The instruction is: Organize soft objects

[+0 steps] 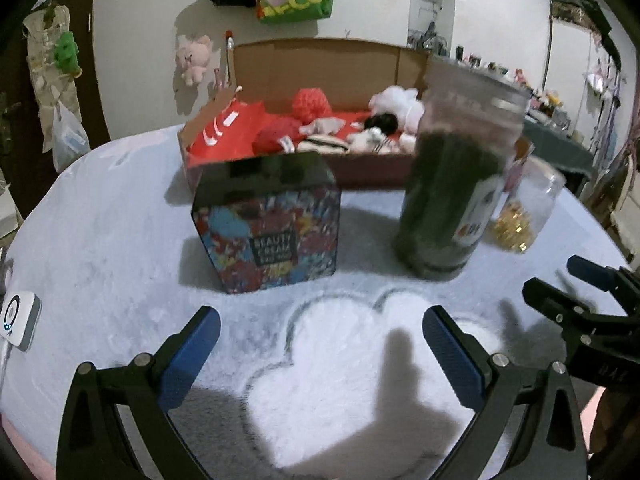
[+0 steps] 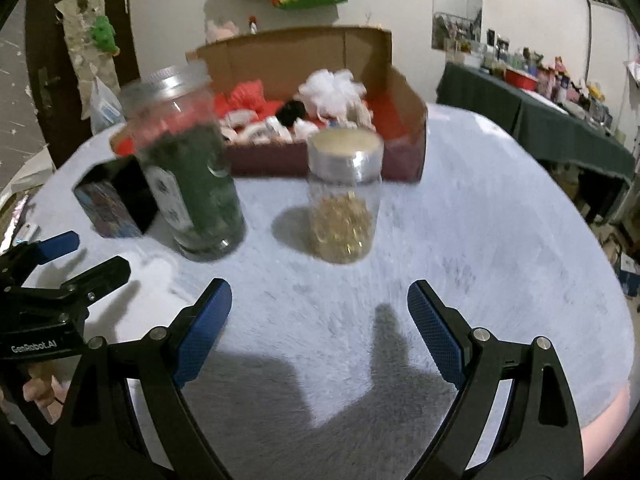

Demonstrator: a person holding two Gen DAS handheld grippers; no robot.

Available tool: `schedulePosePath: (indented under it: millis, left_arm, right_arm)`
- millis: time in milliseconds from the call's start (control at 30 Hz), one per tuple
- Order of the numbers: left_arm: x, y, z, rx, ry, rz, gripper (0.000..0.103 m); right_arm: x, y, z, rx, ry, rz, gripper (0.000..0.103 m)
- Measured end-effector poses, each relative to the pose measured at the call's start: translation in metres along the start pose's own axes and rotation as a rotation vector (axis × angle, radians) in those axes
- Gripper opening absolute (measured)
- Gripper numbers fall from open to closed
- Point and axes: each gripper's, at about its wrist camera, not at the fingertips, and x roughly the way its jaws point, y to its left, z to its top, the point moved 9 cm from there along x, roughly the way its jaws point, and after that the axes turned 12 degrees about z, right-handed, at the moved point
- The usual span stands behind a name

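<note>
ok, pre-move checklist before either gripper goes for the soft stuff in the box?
1. Left gripper open, nothing between pads: ok.
2. Right gripper open, nothing between pads: ok.
3. Cardboard box open on top, soft objects visible: ok.
4. Straight path to box: not ok; green-filled jar, gold-filled jar and printed tin stand in front.
5. Jar lids on: ok.
6. Which soft item lies loose: cannot tell, blurred.

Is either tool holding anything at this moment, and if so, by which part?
Nothing is held. The left tool and the right tool both stand open over the bare fluffy table cover, with no object between their pads.
</note>
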Motion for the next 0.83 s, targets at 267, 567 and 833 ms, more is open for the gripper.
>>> schedulePosePath:
  millis: [267, 567, 833]
  left_arm:
    - [0.013, 0.002, -0.007, -0.010, 0.077, 0.026, 0.103]
    - [0.014, 0.002, -0.008, -0.012, 0.076, 0.042, 0.103]
    - [0.015, 0.002, -0.007, -0.012, 0.077, 0.040, 0.103]
  right_arm:
    - [0.013, -0.006, -0.011, -0.002, 0.031, -0.036, 0.090]
    - [0.014, -0.007, -0.009, 0.004, 0.032, -0.042, 0.092]
    - [0.015, -0.007, -0.008, 0.004, 0.033, -0.042, 0.092]
